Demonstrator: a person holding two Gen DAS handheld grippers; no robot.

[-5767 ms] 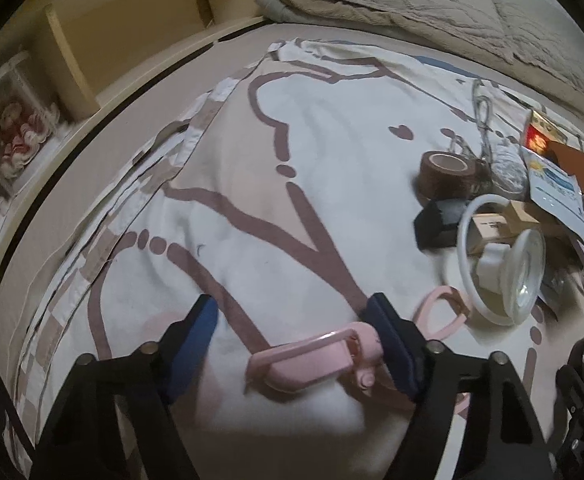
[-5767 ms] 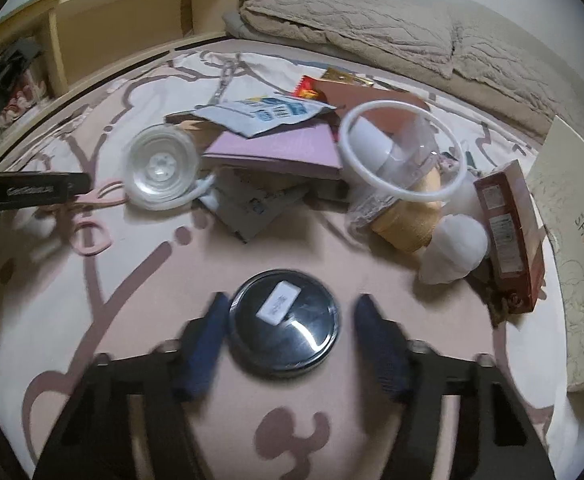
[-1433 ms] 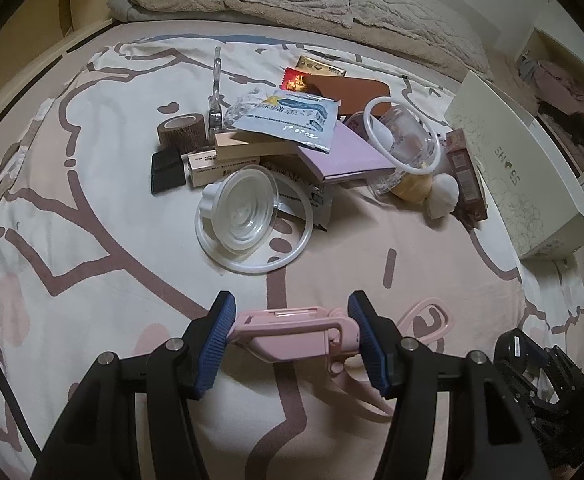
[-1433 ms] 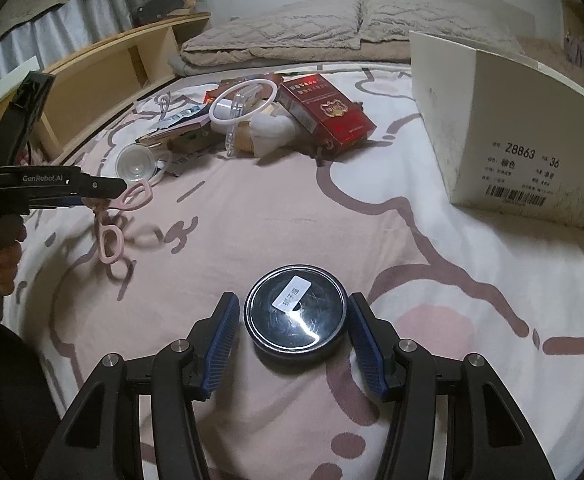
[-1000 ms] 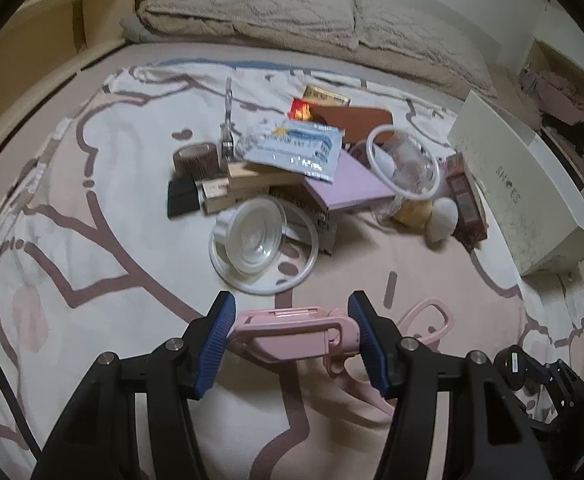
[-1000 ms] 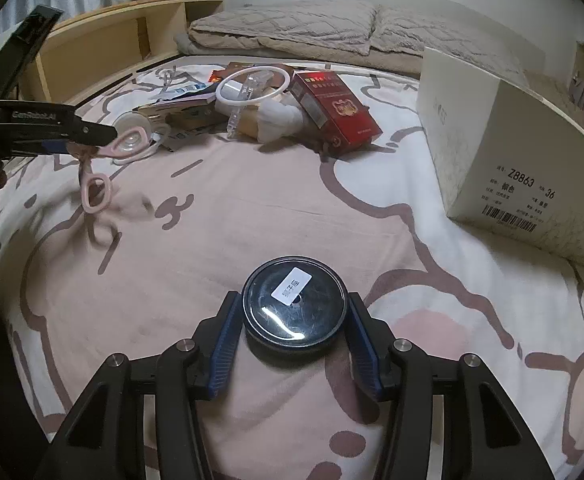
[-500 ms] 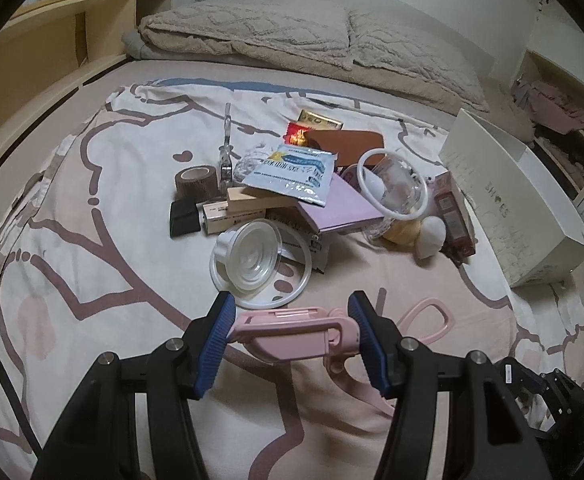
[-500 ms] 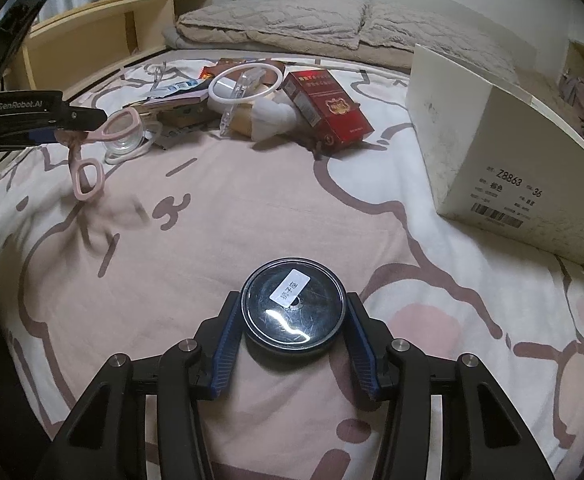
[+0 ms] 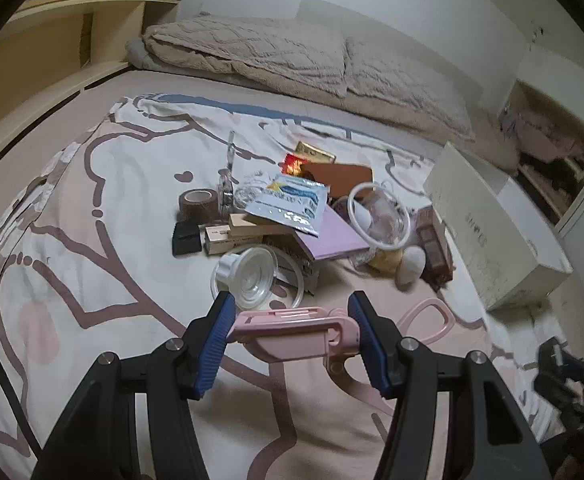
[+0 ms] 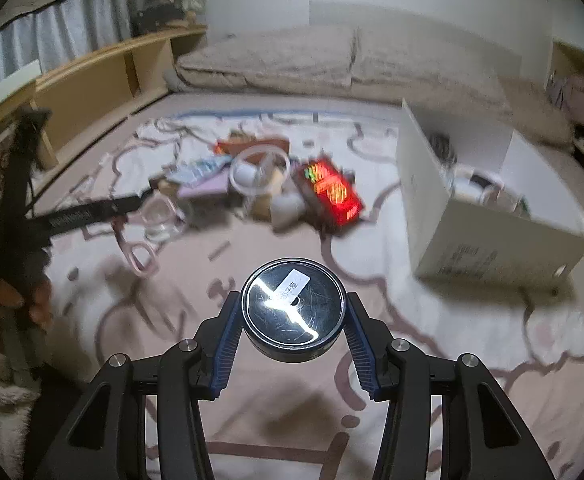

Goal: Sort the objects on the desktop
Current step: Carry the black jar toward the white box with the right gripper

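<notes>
Above the patterned bedspread [image 9: 91, 240], the left gripper [image 9: 292, 322] is pinching pink scissors [image 9: 296, 330], their long axis lying crosswise, handles pointing right. The right gripper [image 10: 293, 320] is clamping a round tin [image 10: 293, 310], lid facing up, near a white box [image 10: 492, 240].

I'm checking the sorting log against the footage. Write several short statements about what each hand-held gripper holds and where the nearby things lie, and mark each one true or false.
1. The left hand-held gripper is shut on pink plastic scissors. True.
2. The right hand-held gripper is open, with nothing between its fingers. False: it is shut on a round black tin with a white label.
3. The white cardboard shoe box is open at the top, with things inside. True.
4. The round black tin lies inside the white cardboard shoe box. False: it is in the right hand-held gripper, outside the box.
5. The red rectangular packet lies between the clutter pile and the shoe box. True.
</notes>
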